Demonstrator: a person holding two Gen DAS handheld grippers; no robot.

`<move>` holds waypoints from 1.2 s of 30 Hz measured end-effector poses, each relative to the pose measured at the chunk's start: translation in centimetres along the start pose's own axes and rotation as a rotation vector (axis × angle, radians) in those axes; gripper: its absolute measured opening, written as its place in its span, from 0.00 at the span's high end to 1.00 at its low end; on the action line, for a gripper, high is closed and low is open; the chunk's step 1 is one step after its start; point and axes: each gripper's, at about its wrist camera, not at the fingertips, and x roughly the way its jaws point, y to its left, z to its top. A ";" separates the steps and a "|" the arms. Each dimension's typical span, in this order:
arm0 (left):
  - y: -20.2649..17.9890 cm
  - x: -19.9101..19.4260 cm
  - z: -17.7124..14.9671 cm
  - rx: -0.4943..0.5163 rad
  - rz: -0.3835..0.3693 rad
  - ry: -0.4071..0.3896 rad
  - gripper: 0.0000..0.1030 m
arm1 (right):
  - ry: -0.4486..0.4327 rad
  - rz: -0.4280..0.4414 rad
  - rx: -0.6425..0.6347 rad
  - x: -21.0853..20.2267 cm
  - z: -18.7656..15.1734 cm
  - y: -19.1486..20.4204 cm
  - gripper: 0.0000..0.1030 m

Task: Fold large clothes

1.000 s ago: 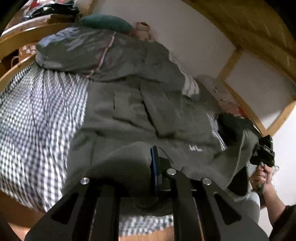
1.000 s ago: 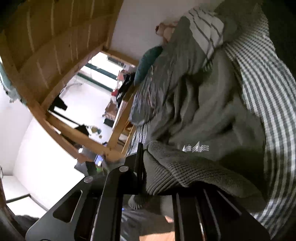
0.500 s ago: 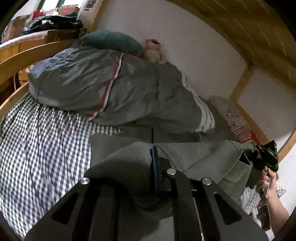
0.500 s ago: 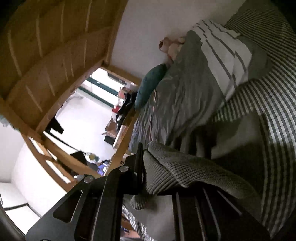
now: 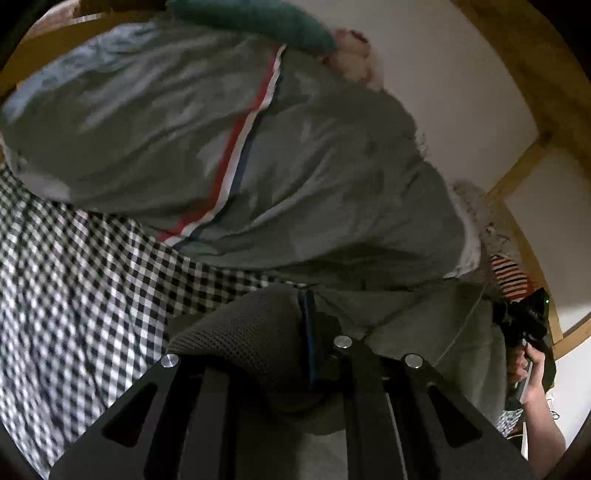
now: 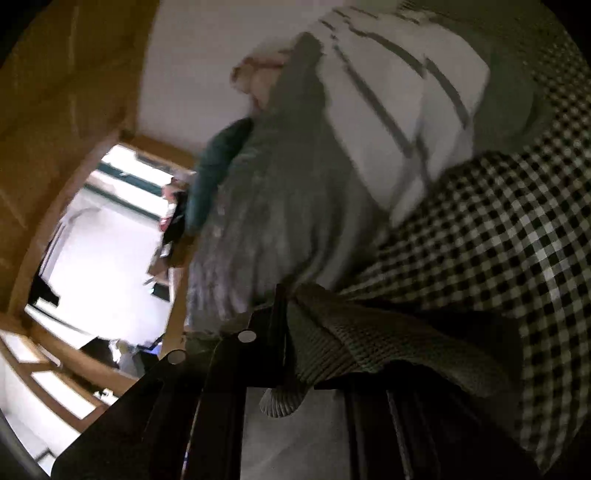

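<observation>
A large grey garment with a ribbed knit hem (image 5: 251, 332) is held up over the checked bed sheet (image 5: 74, 295). My left gripper (image 5: 308, 332) is shut on one corner of that hem, and the knit bunches over its left finger. My right gripper (image 6: 286, 325) is shut on the other hem corner (image 6: 351, 343), which drapes across its fingers. In the left wrist view the garment (image 5: 424, 325) stretches right to the right gripper (image 5: 524, 325), held by a person's hand (image 5: 532, 373).
A bunched grey duvet (image 5: 258, 129) with a red, white and blue stripe lies across the bed ahead. A teal pillow (image 5: 258, 18) and a soft toy (image 5: 354, 55) sit at the white wall. Wooden bunk beams (image 6: 66, 92) run overhead. A striped pillow (image 6: 399, 92) lies nearby.
Both grippers have carried the hem forward over the bed toward the duvet. The garment's spread body has passed out of sight below them, and the duvet now fills both views.
</observation>
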 end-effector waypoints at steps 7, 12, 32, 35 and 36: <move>3.2 5.8 0.5 -0.067 -0.060 0.133 0.86 | 0.087 -0.127 0.122 4.6 1.4 -3.1 0.89; 2.7 4.5 2.0 -0.028 -0.114 0.136 0.80 | 0.152 -0.146 0.075 5.1 3.8 -0.8 0.61; -9.5 -0.6 -0.8 0.298 -0.215 0.009 0.05 | -0.009 -0.122 -0.143 -0.3 7.6 11.2 0.03; -11.1 4.0 -3.7 0.383 -0.050 0.059 0.05 | 0.231 -0.415 -0.394 4.0 3.4 13.1 0.03; -10.5 5.2 -3.9 0.369 0.002 0.073 0.05 | 0.338 -0.544 -0.479 5.9 1.1 12.7 0.03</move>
